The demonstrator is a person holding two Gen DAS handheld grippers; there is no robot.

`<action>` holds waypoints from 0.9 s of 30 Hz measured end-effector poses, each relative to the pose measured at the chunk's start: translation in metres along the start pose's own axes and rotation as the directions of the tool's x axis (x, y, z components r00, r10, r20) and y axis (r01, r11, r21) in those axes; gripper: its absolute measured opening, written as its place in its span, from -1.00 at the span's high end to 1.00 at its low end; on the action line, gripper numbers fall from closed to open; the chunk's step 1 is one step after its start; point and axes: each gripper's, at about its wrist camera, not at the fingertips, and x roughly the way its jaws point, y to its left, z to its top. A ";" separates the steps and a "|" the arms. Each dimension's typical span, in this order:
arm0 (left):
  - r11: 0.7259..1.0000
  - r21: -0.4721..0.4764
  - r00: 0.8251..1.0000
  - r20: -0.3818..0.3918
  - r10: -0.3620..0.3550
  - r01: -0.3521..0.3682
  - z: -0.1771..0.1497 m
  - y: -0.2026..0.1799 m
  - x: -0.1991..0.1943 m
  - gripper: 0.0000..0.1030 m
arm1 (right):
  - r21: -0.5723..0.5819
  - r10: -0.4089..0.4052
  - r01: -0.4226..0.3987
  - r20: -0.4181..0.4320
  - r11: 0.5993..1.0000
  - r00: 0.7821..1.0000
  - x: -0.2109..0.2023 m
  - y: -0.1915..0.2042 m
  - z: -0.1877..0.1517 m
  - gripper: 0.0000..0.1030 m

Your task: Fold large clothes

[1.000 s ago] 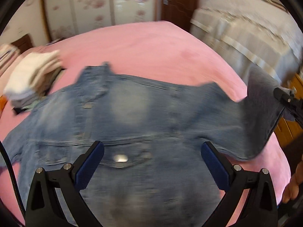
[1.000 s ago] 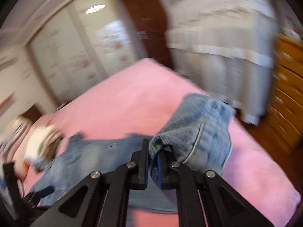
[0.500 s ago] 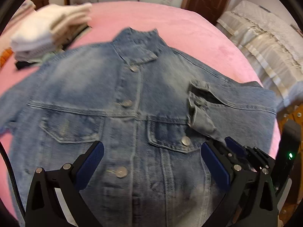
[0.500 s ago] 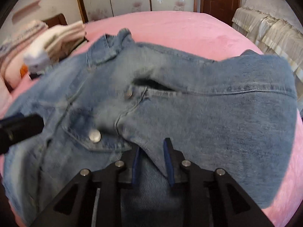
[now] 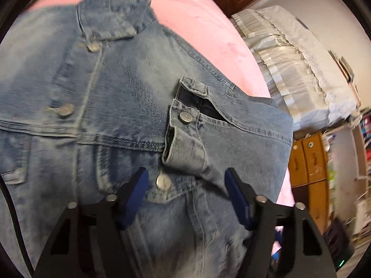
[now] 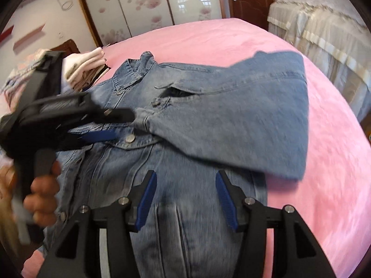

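While the sleeve (image 6: 231,125) is lying folded across the jacket (image 5: 92,120), the left gripper (image 5: 185,185), narrowing but apparently empty, and the right gripper (image 6: 185,192), spreading empty, should be smoothing its cuff (image 5: 183,139).

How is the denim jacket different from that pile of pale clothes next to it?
The denim jacket is blue; the pile of pale clothes is cream and white. The jacket lies spread out, with only one sleeve folded across its front, while the pile is already folded and stacked. The jacket is one garment; the pile holds several. Both rest on the pink bedcover.
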 end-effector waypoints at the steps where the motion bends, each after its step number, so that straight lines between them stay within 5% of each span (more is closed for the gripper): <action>1: 1.000 -0.022 1.000 -0.007 -0.019 0.019 0.003 0.003 0.005 -0.14 | 0.010 0.000 0.000 -0.002 1.000 1.000 -0.001 -0.001 -0.003 -0.03; 9: 0.991 -0.108 0.996 -0.034 -0.087 0.083 0.018 0.004 0.032 -0.02 | 0.050 0.001 0.001 -0.030 0.999 1.000 0.006 -0.011 -0.014 -0.03; 10: 0.992 -0.103 0.996 -0.038 -0.082 0.078 0.019 0.001 0.035 0.19 | 0.054 0.000 0.001 -0.029 0.999 1.000 0.005 -0.012 -0.015 -0.03; 14: 0.997 -0.074 0.999 -0.047 0.022 -0.025 0.024 -0.014 0.039 0.73 | 0.067 -0.017 0.019 -0.029 0.998 0.999 0.003 -0.016 -0.016 -0.03; 18: 0.986 0.065 0.986 0.071 0.148 -0.153 0.031 -0.061 0.017 0.83 | 0.071 -0.053 0.054 -0.024 0.996 0.998 -0.002 -0.023 -0.016 -0.03; 21: 0.969 0.131 0.957 0.233 0.176 -0.210 0.046 -0.097 -0.021 0.84 | 0.091 -0.084 0.086 -0.025 0.992 0.996 -0.004 -0.035 -0.015 -0.03; 23: 0.959 0.141 0.918 0.351 0.184 -0.247 0.056 -0.111 -0.056 0.85 | 0.112 -0.099 0.102 -0.028 0.988 0.995 -0.003 -0.043 -0.014 -0.03; 27: 0.933 0.094 0.805 0.540 0.246 -0.348 0.065 -0.112 -0.109 0.86 | 0.145 -0.128 0.130 -0.022 0.981 0.992 0.000 -0.057 -0.007 -0.03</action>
